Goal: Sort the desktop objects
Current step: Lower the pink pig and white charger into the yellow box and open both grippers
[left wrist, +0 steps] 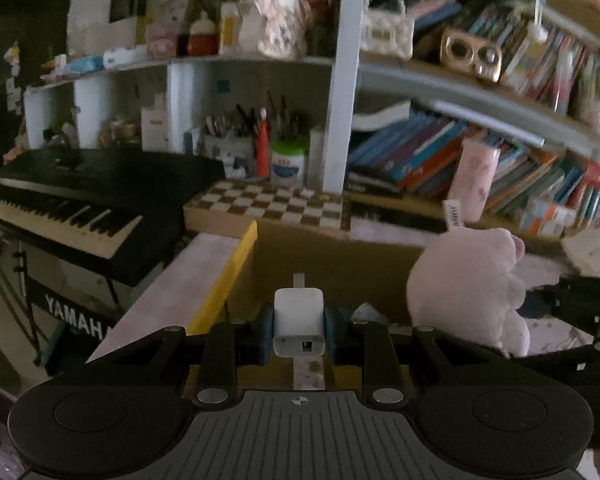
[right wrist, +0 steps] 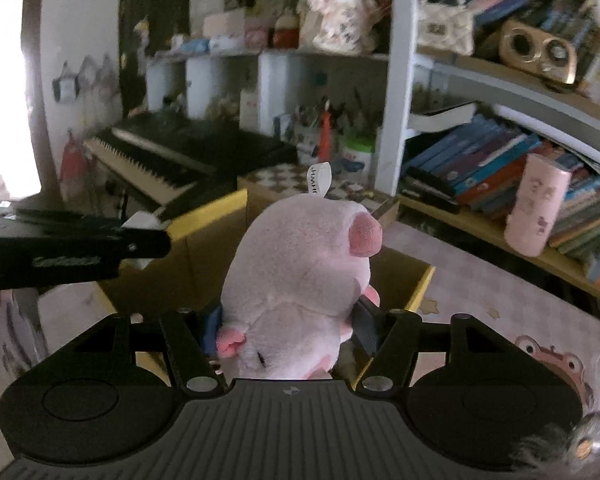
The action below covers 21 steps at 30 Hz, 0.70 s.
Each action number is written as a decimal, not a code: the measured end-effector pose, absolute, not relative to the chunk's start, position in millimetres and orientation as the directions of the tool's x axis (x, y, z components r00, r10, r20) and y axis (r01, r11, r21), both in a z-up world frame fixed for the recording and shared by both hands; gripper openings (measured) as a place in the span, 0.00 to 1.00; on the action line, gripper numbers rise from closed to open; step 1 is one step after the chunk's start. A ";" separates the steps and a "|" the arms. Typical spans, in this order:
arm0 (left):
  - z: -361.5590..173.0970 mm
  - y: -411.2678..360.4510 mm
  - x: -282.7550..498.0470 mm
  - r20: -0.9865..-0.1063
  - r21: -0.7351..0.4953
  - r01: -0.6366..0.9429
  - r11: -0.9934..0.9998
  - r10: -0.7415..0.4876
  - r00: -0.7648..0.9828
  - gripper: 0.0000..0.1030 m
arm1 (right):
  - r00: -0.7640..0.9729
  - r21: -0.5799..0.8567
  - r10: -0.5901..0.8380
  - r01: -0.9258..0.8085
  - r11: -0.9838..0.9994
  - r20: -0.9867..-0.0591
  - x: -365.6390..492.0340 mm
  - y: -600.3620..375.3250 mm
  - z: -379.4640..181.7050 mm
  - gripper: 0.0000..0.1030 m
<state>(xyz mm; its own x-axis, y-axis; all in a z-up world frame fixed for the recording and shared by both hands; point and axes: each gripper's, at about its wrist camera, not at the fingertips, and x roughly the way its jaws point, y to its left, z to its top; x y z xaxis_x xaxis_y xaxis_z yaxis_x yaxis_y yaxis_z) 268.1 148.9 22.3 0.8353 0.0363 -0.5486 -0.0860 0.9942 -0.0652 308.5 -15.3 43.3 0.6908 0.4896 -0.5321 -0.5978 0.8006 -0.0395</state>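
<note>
Over the open cardboard box (right wrist: pixel 404 284), both tools held loads.
Left tool (left wrist: pixel 299 330) was clamped on a white charger (left wrist: pixel 299 320); right tool (right wrist: pixel 288 324) squeezed a pink plush pig (right wrist: pixel 300 268), both above the box on the bench (right wrist: pixel 480 292).

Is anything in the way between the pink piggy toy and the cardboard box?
Nothing visible blocks it. The right tool holds the pig toy right over the open box. The left tool, holding a white charger, is off to the side, above the same box.
</note>
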 end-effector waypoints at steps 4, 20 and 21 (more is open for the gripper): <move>6.7 148.6 292.4 -0.604 -0.068 -0.082 0.994 0.025 0.797 0.23 | 0.641 -0.074 0.501 -0.655 0.752 -0.581 322.9 -1.6 30.0 0.59; -18.6 151.3 315.7 -0.698 -0.062 -0.093 0.994 0.023 0.716 0.37 | 0.562 -0.186 0.522 -0.774 0.605 -0.642 337.4 19.4 12.3 0.64; -15.6 151.7 311.4 -0.685 -0.063 -0.099 0.993 0.030 0.728 0.48 | 0.563 -0.188 0.522 -0.774 0.604 -0.640 337.4 20.1 12.5 0.64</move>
<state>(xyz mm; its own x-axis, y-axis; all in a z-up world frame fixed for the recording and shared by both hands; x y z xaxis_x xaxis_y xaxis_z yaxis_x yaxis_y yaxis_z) 311.4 151.7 -15.6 0.7283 0.0295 -0.6846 -0.0991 0.9931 -0.0626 337.4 20.1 12.5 0.5629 0.5224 -0.6405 -0.7743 0.6044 -0.1875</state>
